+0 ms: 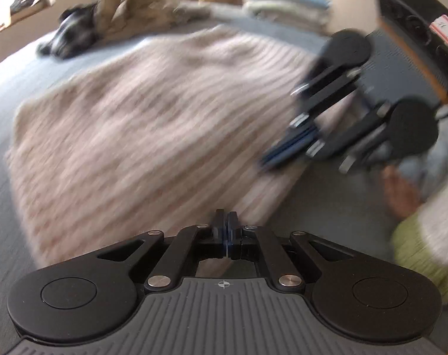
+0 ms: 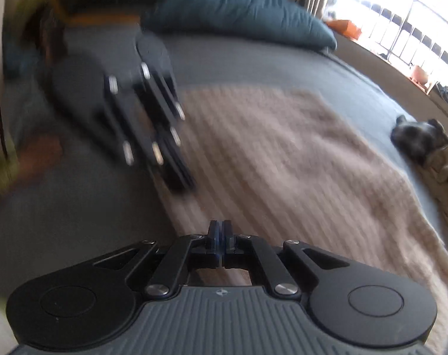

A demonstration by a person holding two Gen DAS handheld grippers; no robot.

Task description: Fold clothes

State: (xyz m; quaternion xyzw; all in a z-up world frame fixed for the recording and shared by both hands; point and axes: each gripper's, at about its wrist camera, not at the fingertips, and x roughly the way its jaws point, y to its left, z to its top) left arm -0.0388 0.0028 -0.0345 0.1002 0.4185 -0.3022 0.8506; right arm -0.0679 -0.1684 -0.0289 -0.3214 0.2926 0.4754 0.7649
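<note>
Nearest me, my left gripper (image 1: pixel 225 222) has its fingers pressed together; it sits at the near edge of the sweater (image 1: pixel 141 112), and through the blur I can't tell whether any knit is caught between them. My right gripper (image 2: pixel 219 230) is also pressed together with nothing visibly in it, poised over the sweater's edge on its own side. The sweater, pale pink and ribbed, lies spread on the grey bed (image 2: pixel 76 222), apparently already folded into a rough rectangle. To fold well, I judge both grippers should take matching corners of one edge and carry them over together, keeping the knit taut so the layers line up. Beyond lie a dark garment (image 1: pixel 70 35), a stack of folded clothes (image 1: pixel 286 6) and a teal pillow (image 2: pixel 238 9).
</note>
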